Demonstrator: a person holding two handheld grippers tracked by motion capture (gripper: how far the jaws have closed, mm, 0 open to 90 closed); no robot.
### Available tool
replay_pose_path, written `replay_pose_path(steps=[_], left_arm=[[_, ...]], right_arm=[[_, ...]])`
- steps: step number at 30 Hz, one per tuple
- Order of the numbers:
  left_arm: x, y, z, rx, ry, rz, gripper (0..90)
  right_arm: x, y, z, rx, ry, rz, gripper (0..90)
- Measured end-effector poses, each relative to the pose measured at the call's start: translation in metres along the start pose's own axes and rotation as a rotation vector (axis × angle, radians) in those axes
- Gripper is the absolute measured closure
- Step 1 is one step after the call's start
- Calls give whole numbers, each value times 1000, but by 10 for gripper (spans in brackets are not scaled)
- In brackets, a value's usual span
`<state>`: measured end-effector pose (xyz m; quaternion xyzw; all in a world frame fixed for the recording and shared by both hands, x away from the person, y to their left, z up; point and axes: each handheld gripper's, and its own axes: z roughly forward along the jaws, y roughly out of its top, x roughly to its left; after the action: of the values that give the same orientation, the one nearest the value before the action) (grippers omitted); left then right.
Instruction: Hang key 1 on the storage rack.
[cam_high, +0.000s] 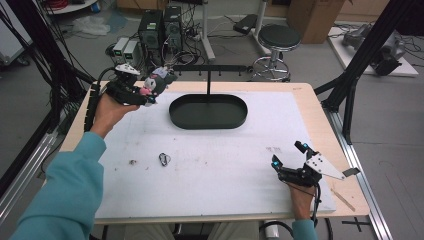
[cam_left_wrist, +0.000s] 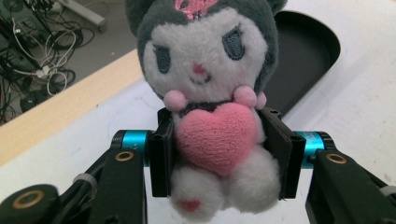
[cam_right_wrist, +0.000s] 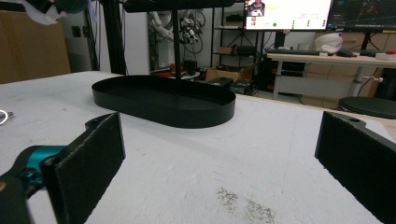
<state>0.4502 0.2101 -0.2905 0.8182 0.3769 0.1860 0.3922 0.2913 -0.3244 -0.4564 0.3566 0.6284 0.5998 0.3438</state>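
Note:
A small plush toy (cam_left_wrist: 210, 88) with a dark grey hood, white face and pink heart is clamped at its body between the black pads of my left gripper (cam_left_wrist: 219, 154). In the high view the plush toy (cam_high: 156, 82) hangs in my left gripper (cam_high: 150, 92) above the table's far left corner, just left of the black oval tray (cam_high: 208, 111). An upright post with a cross bar (cam_high: 210, 67) rises from that tray. My right gripper (cam_high: 289, 156) rests low near the table's front right, jaws wide apart with nothing between them. In the right gripper view the tray (cam_right_wrist: 163, 100) lies ahead of my right gripper (cam_right_wrist: 219, 154).
A small metal ring clip (cam_high: 164, 159) and a tiny dark bit (cam_high: 133, 162) lie on the white mat (cam_high: 215, 165) at front left. Beyond the far edge stand computer boxes (cam_high: 160, 27) with cables and a black stool (cam_high: 278, 40). Black frame posts flank the table.

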Motion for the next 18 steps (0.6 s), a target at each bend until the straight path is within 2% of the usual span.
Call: replay_pose_path(steps=[8,18], left_arm=[[-6,16,6,-9,0,22,520],[-4,18,11,-4,10,-6,520]], right_arm=[[0,0,0,-1,0,2,7],[-1,0,0,-3,1,-3,8]])
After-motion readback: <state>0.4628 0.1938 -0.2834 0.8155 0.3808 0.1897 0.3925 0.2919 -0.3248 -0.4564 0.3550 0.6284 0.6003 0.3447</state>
